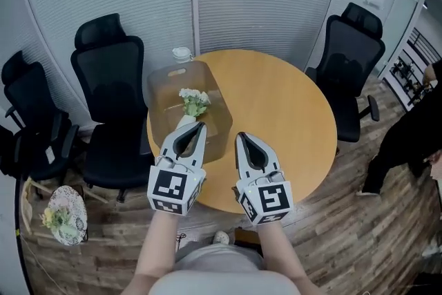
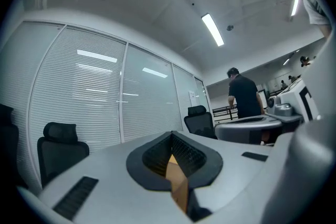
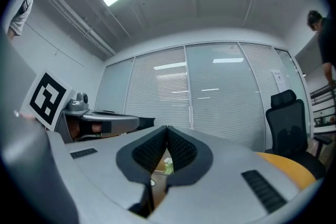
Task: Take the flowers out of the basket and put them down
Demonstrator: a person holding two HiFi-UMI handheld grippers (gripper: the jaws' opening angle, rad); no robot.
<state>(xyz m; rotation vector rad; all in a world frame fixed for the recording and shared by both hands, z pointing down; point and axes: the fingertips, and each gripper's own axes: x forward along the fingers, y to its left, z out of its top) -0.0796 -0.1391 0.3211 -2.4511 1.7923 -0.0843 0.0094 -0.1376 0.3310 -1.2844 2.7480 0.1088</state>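
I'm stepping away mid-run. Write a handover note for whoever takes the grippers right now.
Left gripper: shut, empty, held by the basket's near side.
Right gripper: shut, empty, beside the left one over the table's near part.
Flowers: inside the basket, which sits on the left part of the table.
Done: nothing yet; the flowers are untouched.
Left: open a gripper, grasp the flowers, lift them out of the basket, and put them down, probably on the bare tabletop to the right.
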